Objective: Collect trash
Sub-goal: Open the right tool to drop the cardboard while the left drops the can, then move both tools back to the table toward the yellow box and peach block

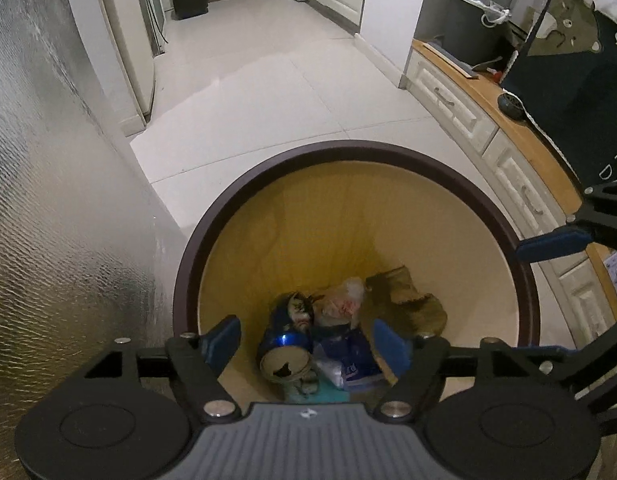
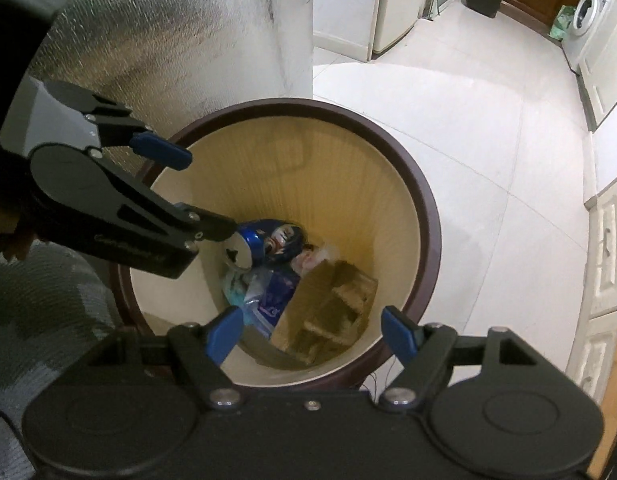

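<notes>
A blue can (image 1: 286,340) lies on its side in the bin (image 1: 488,208), opened top toward the viewer, half-buried among blurred wrappers. Both grippers, left (image 1: 308,340) and right (image 2: 314,334), hover with fingers wide, empty.

A round bin (image 1: 188,264) with a dark brown rim and a pale cream-yellow inner wall fills the lower centre of the left wrist view and the centre of the right wrist view; it stands upright on the floor and is open at the top. At its bottom lies the trash. A blue drink can (image 1: 286,338) lies on its side at the left of the heap, its opened top end turned toward the camera, a printed face on its body. Just right of it sits a crumpled clear plastic wrapper (image 1: 342,300) with pinkish marks, and below that a blue and white printed packet (image 1: 354,362). A brownish torn piece of cardboard (image 1: 404,300) leans against the right of the heap.
</notes>
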A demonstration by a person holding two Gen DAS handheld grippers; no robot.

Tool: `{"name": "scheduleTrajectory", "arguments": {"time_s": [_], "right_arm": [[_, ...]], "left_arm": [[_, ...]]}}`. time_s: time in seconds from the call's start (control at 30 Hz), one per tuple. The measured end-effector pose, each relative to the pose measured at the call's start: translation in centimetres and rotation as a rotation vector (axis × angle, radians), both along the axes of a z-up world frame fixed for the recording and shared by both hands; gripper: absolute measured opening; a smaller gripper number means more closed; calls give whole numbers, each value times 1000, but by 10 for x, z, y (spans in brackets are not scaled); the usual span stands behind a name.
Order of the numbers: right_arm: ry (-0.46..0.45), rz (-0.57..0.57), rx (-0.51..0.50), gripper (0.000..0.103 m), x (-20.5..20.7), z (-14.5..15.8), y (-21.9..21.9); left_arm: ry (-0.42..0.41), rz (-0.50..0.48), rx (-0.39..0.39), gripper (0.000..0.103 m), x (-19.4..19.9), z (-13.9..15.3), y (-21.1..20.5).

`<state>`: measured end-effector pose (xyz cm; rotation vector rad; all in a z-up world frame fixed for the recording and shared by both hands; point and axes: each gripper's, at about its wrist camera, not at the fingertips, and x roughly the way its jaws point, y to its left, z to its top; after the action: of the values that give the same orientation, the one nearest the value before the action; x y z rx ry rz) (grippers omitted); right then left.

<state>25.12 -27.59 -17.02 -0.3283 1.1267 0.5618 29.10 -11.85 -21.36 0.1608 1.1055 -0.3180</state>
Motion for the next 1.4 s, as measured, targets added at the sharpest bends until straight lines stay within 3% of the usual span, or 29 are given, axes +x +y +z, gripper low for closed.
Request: {"name": "scheduleTrajectory", "arguments": {"time_s": [0.5,0.77,1.2,1.4], "right_arm": [[-41,-46,30,78,-8,14,-23],[-78,-88,43,83,-21,24,-30],[-152,-144,45,103,-54,45,-44],[-217,-177,52,103,-69,62,-49]], "left_arm": [[-20,20,-6,86,-27,22,12],[-29,36,-13,102,-47,35,24],[-93,-17,-7,103,-88,66,28],[-152,-28,-11,103,-105,88,32]]}}
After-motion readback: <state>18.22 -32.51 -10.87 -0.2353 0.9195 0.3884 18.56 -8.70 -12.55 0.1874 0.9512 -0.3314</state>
